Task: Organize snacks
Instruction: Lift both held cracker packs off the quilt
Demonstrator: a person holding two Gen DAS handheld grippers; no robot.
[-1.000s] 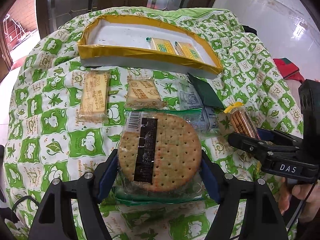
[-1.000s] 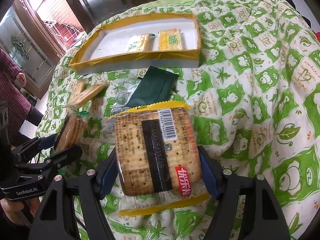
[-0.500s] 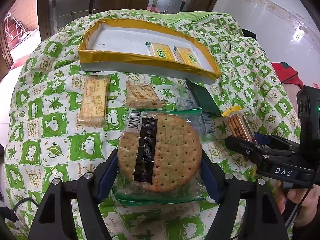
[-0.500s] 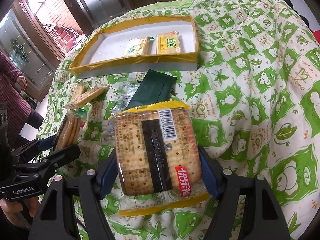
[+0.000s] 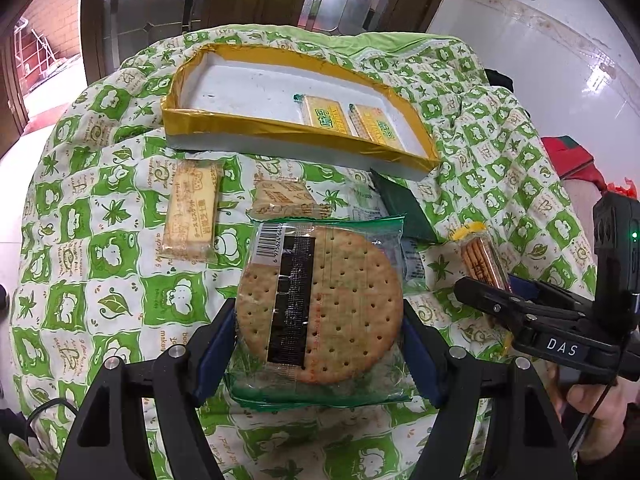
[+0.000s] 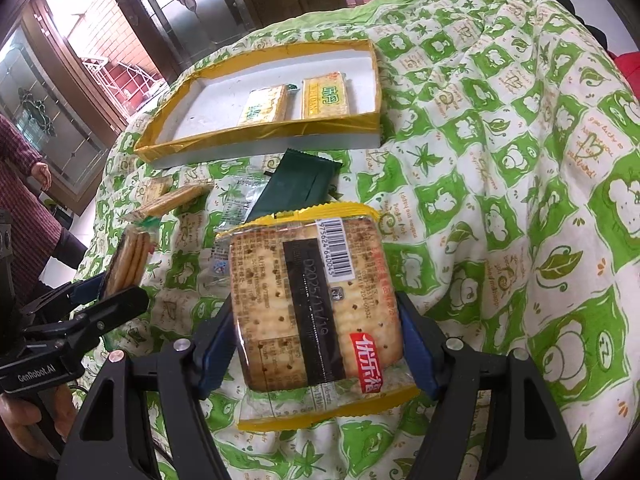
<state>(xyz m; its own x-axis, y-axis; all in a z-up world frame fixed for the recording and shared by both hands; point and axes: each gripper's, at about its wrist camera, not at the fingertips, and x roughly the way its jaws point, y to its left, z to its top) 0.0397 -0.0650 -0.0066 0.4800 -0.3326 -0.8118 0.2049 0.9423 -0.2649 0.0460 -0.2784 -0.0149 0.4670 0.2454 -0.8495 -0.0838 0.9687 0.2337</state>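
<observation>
My left gripper (image 5: 320,320) is shut on a round cracker pack (image 5: 320,308) in a clear green-edged wrapper, held above the cloth. My right gripper (image 6: 316,320) is shut on a square cracker pack (image 6: 312,304) with yellow edges. Each gripper shows edge-on in the other's view: the right gripper (image 5: 500,292) at the right, the left gripper (image 6: 120,280) at the left. A gold-rimmed white tray (image 5: 248,128) (image 6: 256,136) lies beyond and holds two yellow cracker packs (image 5: 352,120) (image 6: 296,100).
On the green-and-white cloth (image 5: 100,248) before the tray lie two pale biscuit packs (image 5: 192,212) (image 5: 284,200), a dark green packet (image 6: 296,184) and a clear wrapper (image 6: 236,196). A person (image 6: 24,200) stands at the left. Doors stand behind.
Both grippers have lifted slightly and pulled back a little with their packs; the tray now looks a bit farther away. Both grips are unchanged.
</observation>
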